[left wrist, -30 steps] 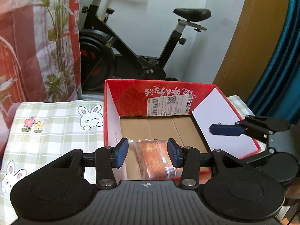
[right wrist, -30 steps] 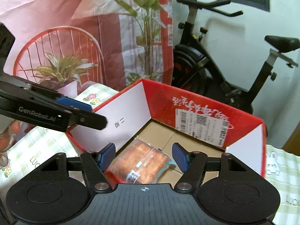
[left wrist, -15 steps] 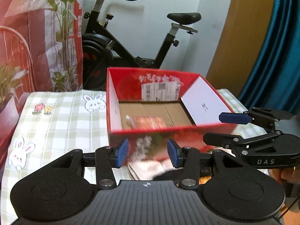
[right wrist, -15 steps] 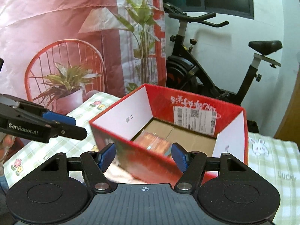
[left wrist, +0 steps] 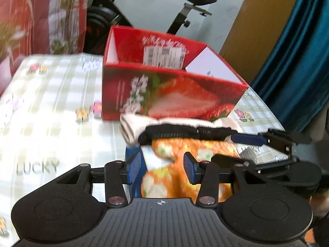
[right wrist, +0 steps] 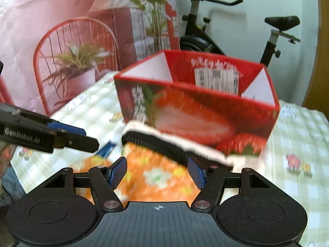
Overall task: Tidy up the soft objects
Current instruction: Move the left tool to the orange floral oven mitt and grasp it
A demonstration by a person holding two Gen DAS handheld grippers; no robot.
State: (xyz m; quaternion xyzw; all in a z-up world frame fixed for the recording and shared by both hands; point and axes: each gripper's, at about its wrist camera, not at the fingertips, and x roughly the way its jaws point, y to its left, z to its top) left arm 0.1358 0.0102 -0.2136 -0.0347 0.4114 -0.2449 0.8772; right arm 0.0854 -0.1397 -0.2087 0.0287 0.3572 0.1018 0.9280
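Observation:
A red strawberry-print box (left wrist: 174, 100) (right wrist: 205, 121) stands open on the checked tablecloth. In front of it lies a pile of soft things: a white fluffy item with a black band (left wrist: 176, 130) (right wrist: 174, 144) over an orange floral cloth (left wrist: 164, 177) (right wrist: 158, 177), with a blue edge (left wrist: 133, 152) underneath. My left gripper (left wrist: 162, 169) (right wrist: 91, 138) hovers open over the orange cloth, its pads apart from it. My right gripper (right wrist: 157, 171) (left wrist: 223, 147) is open too, over the same pile from the right. The inside of the box is hidden by its front wall.
The checked tablecloth (left wrist: 51, 107) with rabbit and flower prints spreads left of the box. An exercise bike (right wrist: 205, 30) stands behind the table, a printed pink backdrop (right wrist: 72, 41) to the left, and a blue curtain (left wrist: 298, 51) to the right.
Both grippers drew back from above the box and sank toward the table's near side. The wrapped packet inside the box is no longer seen; the soft pile came into view.

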